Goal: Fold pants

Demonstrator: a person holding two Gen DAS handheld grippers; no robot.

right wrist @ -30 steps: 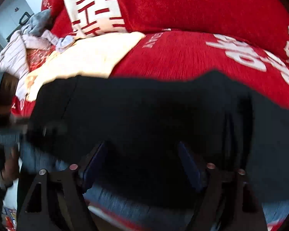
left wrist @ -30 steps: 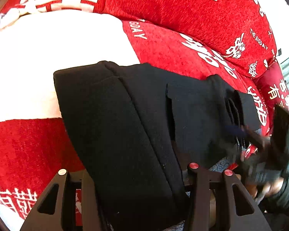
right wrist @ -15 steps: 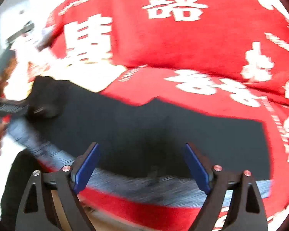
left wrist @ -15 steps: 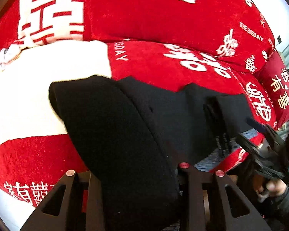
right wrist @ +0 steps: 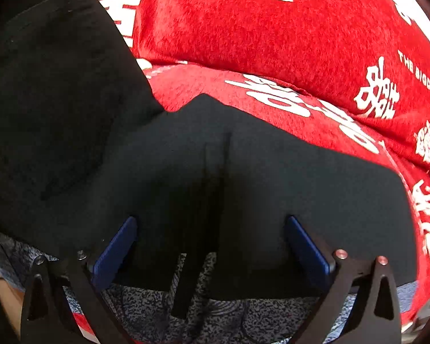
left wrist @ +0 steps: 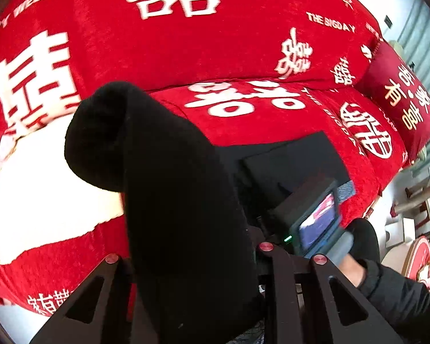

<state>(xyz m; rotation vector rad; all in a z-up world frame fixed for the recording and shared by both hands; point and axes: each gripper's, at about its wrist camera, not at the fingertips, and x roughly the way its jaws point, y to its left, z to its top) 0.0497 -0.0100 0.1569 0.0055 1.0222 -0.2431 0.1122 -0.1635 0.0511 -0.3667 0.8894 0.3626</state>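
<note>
1. Two grippers worked over a pair of black pants (left wrist: pixel 186 200) spread on a red sofa cover (left wrist: pixel 243 43) printed with white characters.
2. In the left wrist view, the left gripper (left wrist: pixel 192 261) had a thick fold of the pants between its fingers, the cloth rising from the jaws in a rounded hump and filling the gap between them.
3. The lifted end stood up above a white patch of the cover (left wrist: pixel 51 186), while the rest of the garment lay flat farther right on the seat.
4. The right gripper's body, with its small lit screen, showed in the same view at (left wrist: pixel 318 220), held in a hand with a dark sleeve.
5. In the right wrist view, the right gripper (right wrist: pixel 212 243) stood spread wide, its blue pads (right wrist: pixel 117 246) apart, with flat pants fabric (right wrist: pixel 272 186) between them but not pinched.
6. A speckled grey-blue cloth (right wrist: pixel 215 315) lay beneath the near edge of the pants.
7. A red cushion with gold lettering (left wrist: pixel 398 100) sat at the far right.
</note>
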